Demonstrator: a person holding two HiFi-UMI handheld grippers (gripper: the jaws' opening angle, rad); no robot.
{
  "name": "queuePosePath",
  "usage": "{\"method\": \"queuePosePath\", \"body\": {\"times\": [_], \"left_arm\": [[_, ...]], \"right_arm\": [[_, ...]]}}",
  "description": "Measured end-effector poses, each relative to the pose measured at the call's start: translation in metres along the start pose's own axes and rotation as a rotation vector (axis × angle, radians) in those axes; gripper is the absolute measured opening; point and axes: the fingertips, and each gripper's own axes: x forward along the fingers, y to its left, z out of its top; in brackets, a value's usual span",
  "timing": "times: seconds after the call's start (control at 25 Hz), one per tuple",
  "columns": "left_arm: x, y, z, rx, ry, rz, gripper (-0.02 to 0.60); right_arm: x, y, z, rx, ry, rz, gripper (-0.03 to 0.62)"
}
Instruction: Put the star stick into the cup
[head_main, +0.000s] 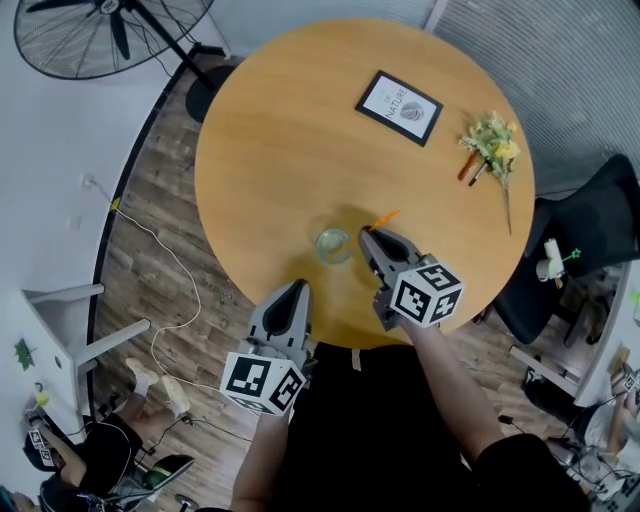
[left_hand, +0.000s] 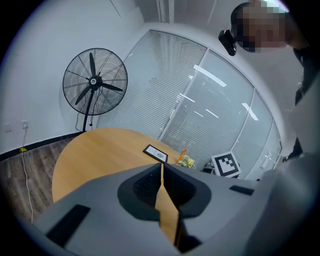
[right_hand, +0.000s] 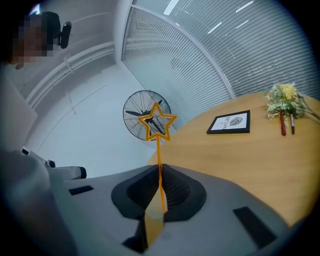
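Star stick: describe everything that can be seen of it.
The star stick is a thin, straight orange rod topped by an open five-pointed star outline, plastic by its look. The right tool is shut on the rod below the star, so the star stands clear beyond the tips; the rest of the rod runs back inside the tool. In the head view its star end pokes out over the round wooden table, pointing away from the clear cup beside the tool.

head view | star stick (head_main: 386, 217): only a short orange end shows, rest hidden behind right hand-held gripper (head_main: 366, 236) | worktop (head_main: 280, 120): near rim partly hidden by that gripper | fan (head_main: 110, 35): cut by top edge, upper left | framed picture (head_main: 399, 107): smaller print too small to read
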Motion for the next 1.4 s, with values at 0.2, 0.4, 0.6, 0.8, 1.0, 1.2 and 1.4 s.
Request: {"method": "queuePosePath", "body": {"times": [0.2,0.4,0.6,0.8,1.0,1.2,1.4], "left_arm": [[0.002,0.0,-0.003,0.0,0.002,-0.003,0.014],[0.003,0.0,0.0,-0.001,0.003,-0.002,0.012],[0.003,0.001,-0.002,-0.002,0.003,0.001,0.012],[0.003,-0.001,-0.001,-0.003,0.006,-0.002,0.012],[0.003,-0.001,-0.001,-0.001,0.004,-0.004,0.012],[0.001,-0.001,-0.001,0.0,0.001,-0.004,0.012],[0.0,-0.002,-0.001,0.002,-0.001,-0.005,0.012]], "right_arm": [[0.004,0.0,-0.012,0.002,0.047,0.0,0.03],[0.006,0.002,-0.02,0.002,0.073,-0.001,0.035],[0.01,0.0,-0.024,0.004,0.085,-0.002,0.038],[0.01,-0.001,-0.028,0.006,0.099,-0.004,0.041],[0.011,-0.001,-0.03,0.002,0.107,-0.002,0.044],[0.01,0.0,-0.031,0.005,0.106,0.001,0.048],[0.01,0.0,-0.032,0.002,0.112,-0.003,0.055]]}}
